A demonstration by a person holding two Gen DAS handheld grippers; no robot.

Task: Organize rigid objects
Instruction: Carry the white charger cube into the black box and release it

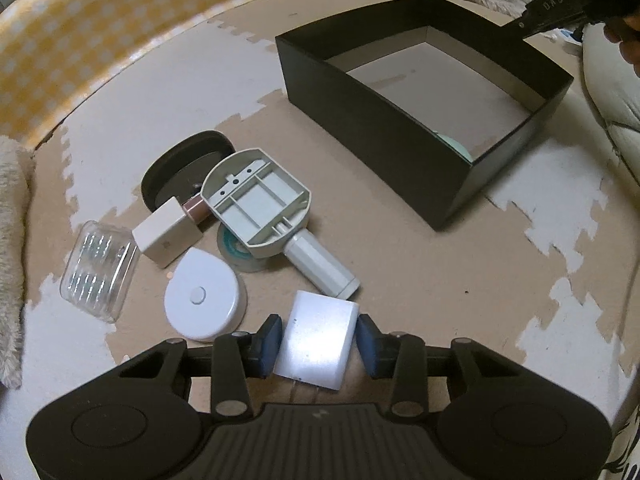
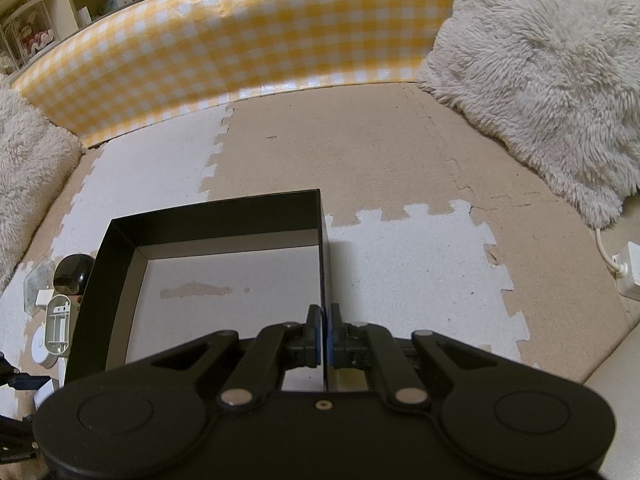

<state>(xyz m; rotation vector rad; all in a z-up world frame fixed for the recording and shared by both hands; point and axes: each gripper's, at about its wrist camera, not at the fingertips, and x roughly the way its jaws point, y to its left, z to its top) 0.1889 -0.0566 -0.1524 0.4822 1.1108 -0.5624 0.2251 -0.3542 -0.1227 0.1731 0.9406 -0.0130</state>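
Observation:
In the left wrist view my left gripper (image 1: 317, 340) is open around a white plug adapter (image 1: 316, 340) that lies on the foam mat; the left pad touches it and the right pad stands a little off. A black open box (image 1: 380, 128) sits beyond, with a pale green item (image 1: 456, 145) inside its near corner. My right gripper (image 2: 325, 340) is shut on the box's right wall (image 2: 325, 264); it also shows in the left wrist view (image 1: 560, 12) at the box's far corner.
Left of the box lies a pile: a grey handled plastic part (image 1: 264, 204), a white round device (image 1: 204, 300), a white cube (image 1: 166, 236), a clear plastic case (image 1: 98, 270), a black oval lid (image 1: 180, 168), a tape roll (image 1: 236, 248). Fluffy cushions (image 2: 540, 80) and a yellow checked wall (image 2: 240, 40) border the mat.

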